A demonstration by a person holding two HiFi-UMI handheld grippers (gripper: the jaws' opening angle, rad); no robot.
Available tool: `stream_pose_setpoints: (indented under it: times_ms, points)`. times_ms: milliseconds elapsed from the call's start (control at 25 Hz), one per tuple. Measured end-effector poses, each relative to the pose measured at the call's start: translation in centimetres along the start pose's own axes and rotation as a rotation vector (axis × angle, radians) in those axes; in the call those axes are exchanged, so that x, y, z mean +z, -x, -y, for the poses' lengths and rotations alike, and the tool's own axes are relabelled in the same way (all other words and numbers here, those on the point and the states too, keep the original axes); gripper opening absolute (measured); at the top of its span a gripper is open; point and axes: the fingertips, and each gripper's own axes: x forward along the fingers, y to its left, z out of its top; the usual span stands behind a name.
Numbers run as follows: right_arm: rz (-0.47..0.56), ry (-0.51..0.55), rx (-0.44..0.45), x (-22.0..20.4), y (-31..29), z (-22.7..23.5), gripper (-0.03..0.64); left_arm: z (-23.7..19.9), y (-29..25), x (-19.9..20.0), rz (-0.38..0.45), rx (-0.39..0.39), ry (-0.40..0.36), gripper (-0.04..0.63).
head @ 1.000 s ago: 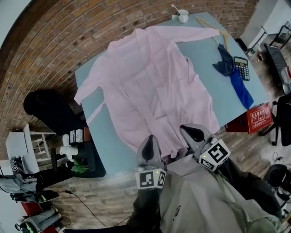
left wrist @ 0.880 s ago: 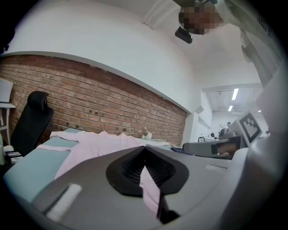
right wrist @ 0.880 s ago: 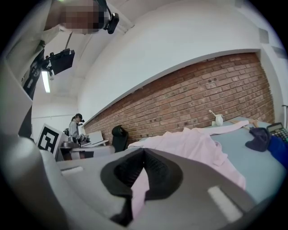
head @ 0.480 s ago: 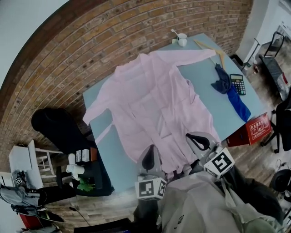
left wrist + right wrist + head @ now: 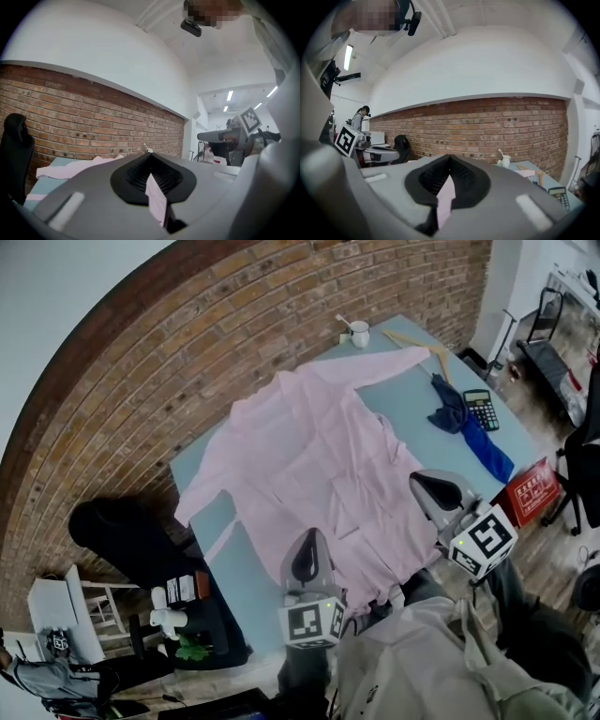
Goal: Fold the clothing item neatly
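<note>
A pale pink garment [image 5: 309,446] lies spread open on the light blue table [image 5: 217,545], sleeves out to the far right and the left. Its near hem is lifted off the table edge. My left gripper [image 5: 309,538] is shut on that hem at the near middle; pink cloth [image 5: 155,194] hangs out between its closed jaws. Further right, my right gripper [image 5: 420,482] is shut on the same hem, and a pink fold [image 5: 445,199] shows pinched in its jaws. Both grippers point about level toward the brick wall. Where each grip meets the cloth is hidden under the grippers in the head view.
At the table's far right stand a white cup [image 5: 359,333] and a wooden hanger [image 5: 417,341]. A blue cloth [image 5: 466,425] and a calculator [image 5: 482,410] lie by the right edge. A red box [image 5: 528,491] sits on the floor right; a black chair [image 5: 127,540] stands left.
Both grippers have risen with the pink hem held between them. The right one has swung out to the right and higher, so the gap between the two has widened.
</note>
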Motion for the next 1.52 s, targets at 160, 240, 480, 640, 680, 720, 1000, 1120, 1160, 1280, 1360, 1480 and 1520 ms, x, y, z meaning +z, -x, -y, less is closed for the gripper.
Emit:
stream_pose_setpoints:
  times_ms: [160,240,480,640,680,720,1000,1120,1160,1280,1360,1480,1520]
  points:
    - [-0.054,0.01,-0.028,-1.3,-0.8,3.1,-0.002,0.3,-2.9,-0.6,-0.02,0.005,0.002,0.008]
    - [-0.055,0.019,-0.047,-1.8,-1.7,5.2,-0.002,0.5,-5.3,-0.9,-0.029,0.004,-0.011,0.008]
    - [-0.072,0.012,-0.036,-3.3,-5.0,12.9,-0.002,1.8,-13.4,-1.4,-0.02,0.037,-0.001,0.008]
    - [-0.087,0.002,-0.003,-3.7,-7.3,17.1,-0.002,3.4,-18.4,-1.2,0.003,0.048,0.009,0.008]
    - [-0.095,0.0,0.002,-4.0,-7.8,18.0,-0.002,3.8,-19.5,-1.3,0.002,0.045,0.013,0.008]
    - [-0.102,-0.001,0.006,-4.2,-8.3,18.9,-0.002,4.1,-20.4,-1.4,-0.001,0.042,0.017,0.008]
    - [-0.139,0.023,0.014,-6.8,-11.6,23.6,-0.002,4.4,-25.7,-3.0,-0.014,0.036,0.049,0.008]
    - [-0.164,0.034,0.012,-8.5,-13.4,25.5,-0.002,4.2,-27.5,-3.8,-0.028,0.038,0.034,0.008]
    - [-0.173,0.045,0.01,-9.2,-14.1,26.2,-0.002,4.0,-28.1,-4.1,-0.034,0.038,0.032,0.008]
    - [-0.186,0.089,0.012,-11.1,-17.0,28.1,-0.002,2.5,-29.7,-5.3,-0.055,0.048,0.043,0.008]
    - [-0.198,0.113,0.012,-12.3,-19.2,29.5,-0.002,1.5,-30.8,-6.4,-0.071,0.06,0.066,0.008]
    - [-0.259,0.108,-0.04,-14.7,-21.7,32.7,-0.002,0.6,-32.3,-8.0,-0.09,0.072,0.082,0.008]
    - [-0.287,0.105,-0.064,-15.7,-22.3,34.0,-0.002,0.5,-32.7,-8.5,-0.092,0.074,0.085,0.008]
